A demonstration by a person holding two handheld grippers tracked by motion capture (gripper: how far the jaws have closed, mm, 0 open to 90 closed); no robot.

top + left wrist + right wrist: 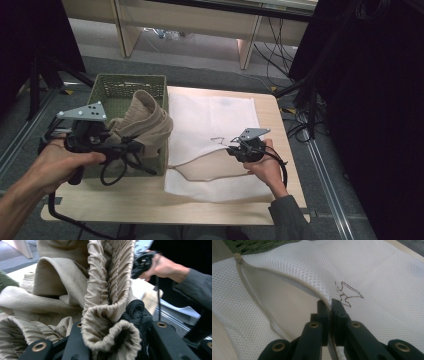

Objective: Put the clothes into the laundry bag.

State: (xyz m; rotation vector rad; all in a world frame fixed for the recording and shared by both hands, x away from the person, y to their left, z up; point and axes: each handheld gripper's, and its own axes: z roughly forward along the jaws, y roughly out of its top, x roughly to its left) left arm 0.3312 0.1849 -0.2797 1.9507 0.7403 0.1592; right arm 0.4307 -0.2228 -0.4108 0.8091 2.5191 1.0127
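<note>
At the centre left of the high view, the left gripper [131, 146] holds a bunched beige fabric garment with a gathered elastic band [142, 125] up over the green woven plastic basket [117, 86], which sits at the left end of the pale wooden table [150, 200]. In the left gripper view the jaws are closed down on a thick fold of that elastic band with a black braided drawcord [135, 308] caught in the same pinch, so the cloth hangs from its strongest edge; that seems a sensible hold, since the band gives more to bite on than the loose body of the fabric. To the right of centre in the high view, the right gripper [234, 149] rests low on the flat white mesh laundry bag [220, 115] that covers most of the table's right half. In the right gripper view its jaws are pressed together on the beige-trimmed rim of the bag's mouth [287, 273], lifting the upper layer clear of the lower one so a dark gap opens beneath (a small squiggle of dark thread [347, 293] lies on the mesh just past the jaw tips). My reading is that the mouth is being propped open so the garment can be fed in, though it is not yet near the opening.
</note>
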